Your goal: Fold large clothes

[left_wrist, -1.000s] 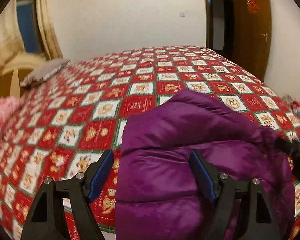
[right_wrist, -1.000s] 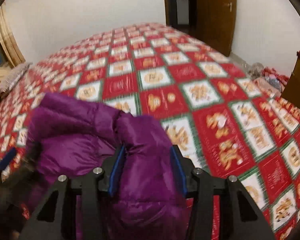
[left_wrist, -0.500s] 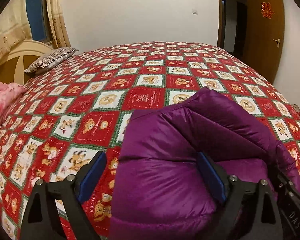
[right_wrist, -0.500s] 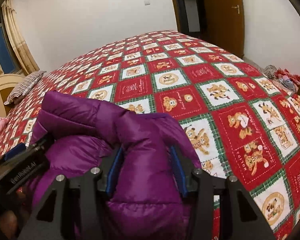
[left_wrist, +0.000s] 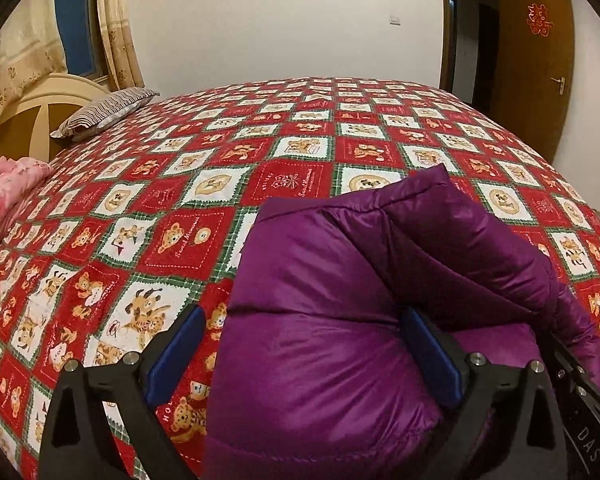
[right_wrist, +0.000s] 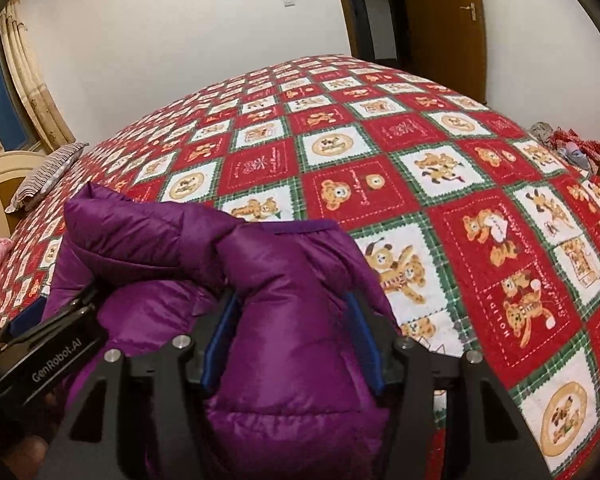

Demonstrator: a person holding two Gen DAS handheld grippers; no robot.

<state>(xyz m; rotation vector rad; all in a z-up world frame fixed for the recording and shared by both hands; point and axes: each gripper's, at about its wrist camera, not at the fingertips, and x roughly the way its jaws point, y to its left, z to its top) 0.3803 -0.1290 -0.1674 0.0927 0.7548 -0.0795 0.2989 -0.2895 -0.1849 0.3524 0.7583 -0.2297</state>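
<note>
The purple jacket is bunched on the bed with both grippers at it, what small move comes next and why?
Probably finish opening the right gripper and draw both back. The purple puffer jacket lies folded on the red patchwork bedspread. The left gripper has just been opening, its left pad clear of the fabric. The right gripper's jaws, also just opening, hug a fold.
</note>
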